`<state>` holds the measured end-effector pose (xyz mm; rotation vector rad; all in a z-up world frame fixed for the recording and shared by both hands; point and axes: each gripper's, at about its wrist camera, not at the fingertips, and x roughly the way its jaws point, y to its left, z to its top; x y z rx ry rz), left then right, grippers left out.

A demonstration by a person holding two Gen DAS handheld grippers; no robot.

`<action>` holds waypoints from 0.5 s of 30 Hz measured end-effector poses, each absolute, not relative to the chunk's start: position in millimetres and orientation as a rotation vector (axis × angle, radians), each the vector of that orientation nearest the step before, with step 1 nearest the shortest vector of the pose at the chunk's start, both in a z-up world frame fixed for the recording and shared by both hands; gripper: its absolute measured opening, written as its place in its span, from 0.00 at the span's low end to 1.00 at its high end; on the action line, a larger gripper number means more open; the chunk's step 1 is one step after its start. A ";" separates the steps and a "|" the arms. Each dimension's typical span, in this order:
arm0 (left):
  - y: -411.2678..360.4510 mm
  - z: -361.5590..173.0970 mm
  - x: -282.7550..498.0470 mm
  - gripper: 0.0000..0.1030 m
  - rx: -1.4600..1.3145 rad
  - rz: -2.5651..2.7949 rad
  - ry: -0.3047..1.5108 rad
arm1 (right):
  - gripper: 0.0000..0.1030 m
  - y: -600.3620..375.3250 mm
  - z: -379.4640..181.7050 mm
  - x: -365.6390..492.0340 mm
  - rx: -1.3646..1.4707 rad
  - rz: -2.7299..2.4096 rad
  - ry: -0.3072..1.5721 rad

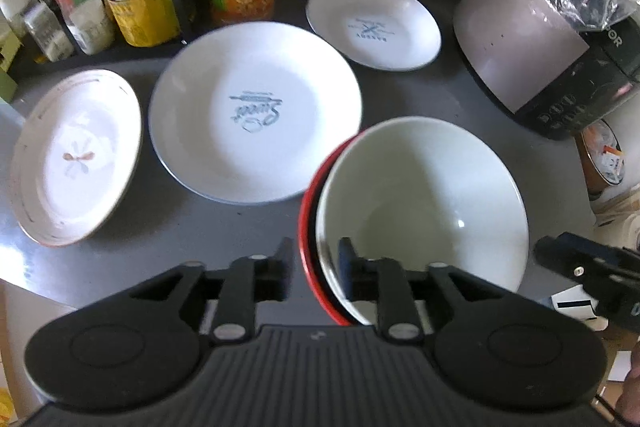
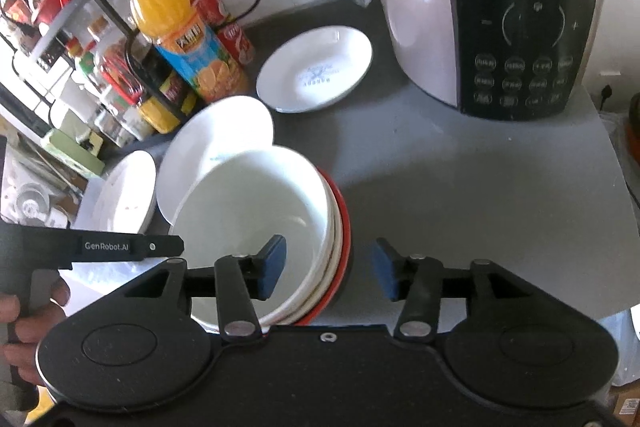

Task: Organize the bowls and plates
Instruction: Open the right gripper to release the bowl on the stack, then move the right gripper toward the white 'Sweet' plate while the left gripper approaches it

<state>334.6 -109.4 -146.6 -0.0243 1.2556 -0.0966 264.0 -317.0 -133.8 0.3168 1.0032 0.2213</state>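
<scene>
The left claw (image 1: 314,267) straddles the near rim of the white bowl (image 1: 420,203), its pads parted and apparently clear of the rim. The right claw (image 2: 328,269) gapes wide across the opposite rim, gripping nothing. The bowl sits nested in a red-edged bowl (image 1: 306,223), likely just stacked to save room. Both are glossy, round and deep. Beyond, on the matte grey table (image 1: 460,95), lie a wide printed plate (image 1: 256,111), a floral plate (image 1: 76,157) and a small plate (image 1: 374,25), smooth and shallow, not yet stacked.
</scene>
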 end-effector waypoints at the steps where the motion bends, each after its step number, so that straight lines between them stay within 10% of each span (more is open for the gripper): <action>1: -107.9 -143.5 334.8 0.36 -0.026 -0.095 1.249 | 0.51 -318.2 -131.0 264.8 0.324 0.220 0.996; 5: -102.8 -132.1 336.2 0.54 -0.026 -0.107 1.217 | 0.60 -316.4 -120.9 270.3 0.337 0.229 0.967; 15: -65.6 -125.7 355.0 0.57 -0.043 -0.084 1.176 | 0.69 -287.2 -106.0 296.0 0.354 0.238 0.923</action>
